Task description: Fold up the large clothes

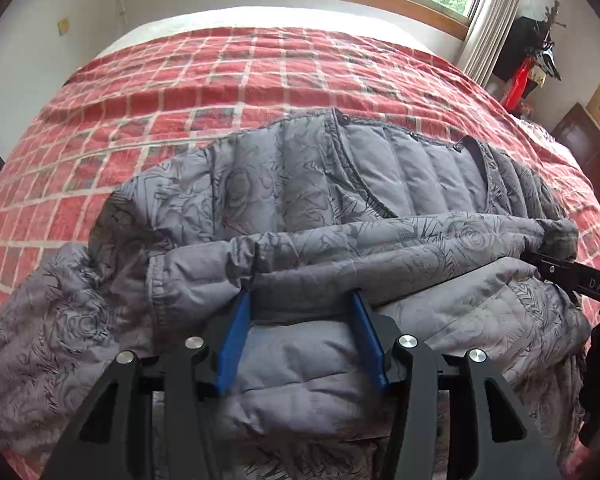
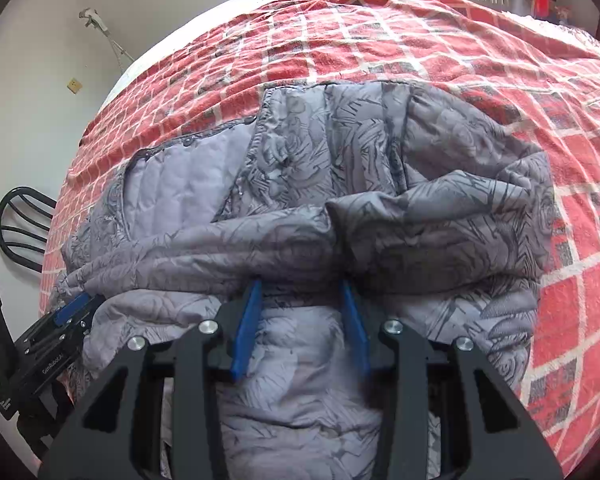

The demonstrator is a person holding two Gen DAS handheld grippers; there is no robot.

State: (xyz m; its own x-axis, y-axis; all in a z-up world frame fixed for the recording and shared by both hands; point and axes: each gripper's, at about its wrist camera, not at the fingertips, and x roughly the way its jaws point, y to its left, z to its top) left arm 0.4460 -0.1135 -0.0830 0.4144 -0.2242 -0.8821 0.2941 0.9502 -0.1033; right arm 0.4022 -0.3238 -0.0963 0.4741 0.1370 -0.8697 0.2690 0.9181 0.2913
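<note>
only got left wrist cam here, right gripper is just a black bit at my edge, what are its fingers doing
Observer: The right gripper has its blue fingers apart, with jacket fabric between them and the tips tucked under a fold. I cannot tell whether they pinch it.
Operator: does the jacket hang off the bed on that side
Observer: No, the checked blanket shows beyond its edge there.

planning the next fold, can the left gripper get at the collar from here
Probably yes: the collar lies bare on the jacket, past the left gripper; only the folded sleeve lies between.
</note>
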